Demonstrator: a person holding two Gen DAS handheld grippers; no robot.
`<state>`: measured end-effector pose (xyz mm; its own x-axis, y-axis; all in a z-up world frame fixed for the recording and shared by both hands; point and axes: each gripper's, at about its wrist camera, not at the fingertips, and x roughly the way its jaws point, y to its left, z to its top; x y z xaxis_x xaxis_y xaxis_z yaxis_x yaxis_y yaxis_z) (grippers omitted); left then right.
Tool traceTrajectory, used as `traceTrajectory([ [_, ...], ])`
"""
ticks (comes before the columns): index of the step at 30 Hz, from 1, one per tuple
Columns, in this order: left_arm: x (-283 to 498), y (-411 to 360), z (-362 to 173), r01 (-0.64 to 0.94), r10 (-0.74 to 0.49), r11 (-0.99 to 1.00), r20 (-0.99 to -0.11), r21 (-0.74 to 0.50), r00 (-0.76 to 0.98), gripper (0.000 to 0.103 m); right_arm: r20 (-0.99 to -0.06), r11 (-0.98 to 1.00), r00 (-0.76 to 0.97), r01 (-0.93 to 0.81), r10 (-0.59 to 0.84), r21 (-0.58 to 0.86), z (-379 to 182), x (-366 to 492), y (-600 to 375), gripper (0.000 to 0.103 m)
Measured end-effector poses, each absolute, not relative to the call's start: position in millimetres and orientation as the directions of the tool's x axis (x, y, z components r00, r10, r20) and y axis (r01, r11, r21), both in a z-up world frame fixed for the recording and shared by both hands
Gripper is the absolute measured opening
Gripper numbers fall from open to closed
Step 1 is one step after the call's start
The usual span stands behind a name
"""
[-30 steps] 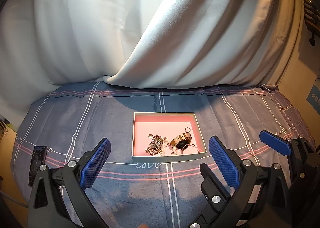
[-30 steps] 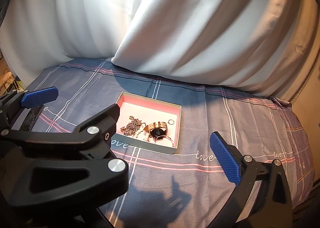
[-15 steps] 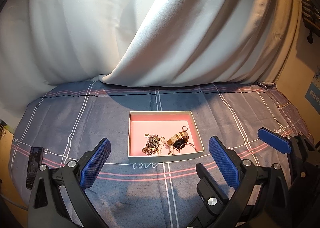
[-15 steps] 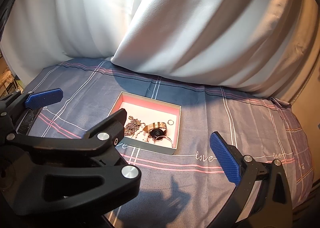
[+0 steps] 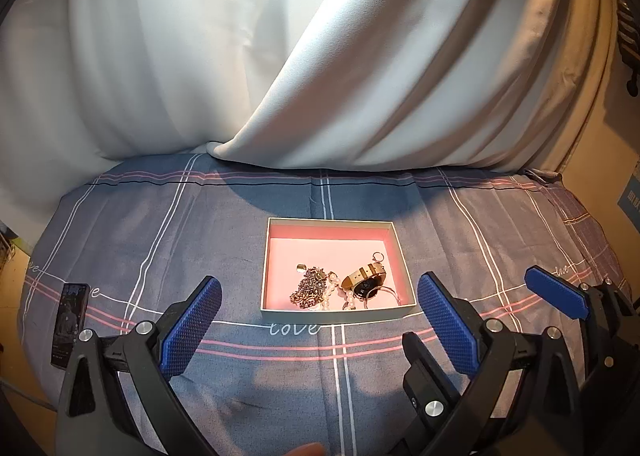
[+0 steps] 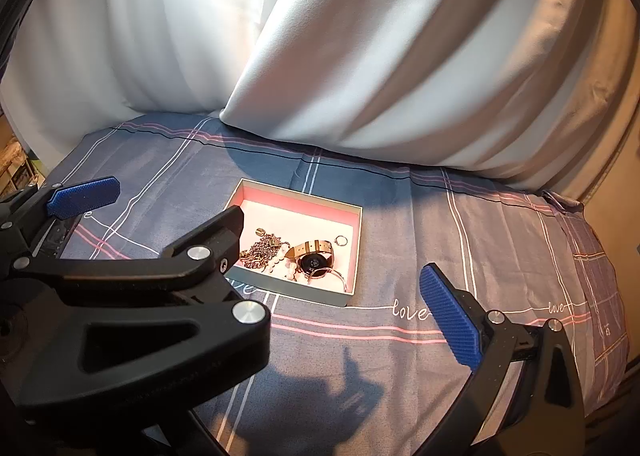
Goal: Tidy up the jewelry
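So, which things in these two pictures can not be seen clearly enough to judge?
- Tangled jewelry in the pink-lined box: both views, too small and overlapping to count or separate the chains and beads.
- Phone on the bedsheet: left wrist view, screen too dark and small; in the right view the left gripper hides it.
- Right gripper: its left finger shows only its black back.

Left hand-held gripper (image 5: 318,330): matte black frame, silver screws, blue knurled pads (image 5: 191,326). Right hand-held gripper (image 6: 340,296): same build, blue ribbed pad.
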<state>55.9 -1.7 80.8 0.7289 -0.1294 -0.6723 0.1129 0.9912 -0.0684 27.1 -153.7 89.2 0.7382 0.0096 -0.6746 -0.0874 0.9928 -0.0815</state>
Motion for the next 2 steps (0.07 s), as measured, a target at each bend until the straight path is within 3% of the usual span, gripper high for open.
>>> traceTrajectory([
  [2, 56.3, -0.9, 79.6, 0.112, -0.130, 0.991, -0.678, -0.071, 0.724, 0.097, -0.676, 0.993, 0.737, -0.091, 0.013, -0.079, 88.5, 28.0, -153.3, 0.098],
])
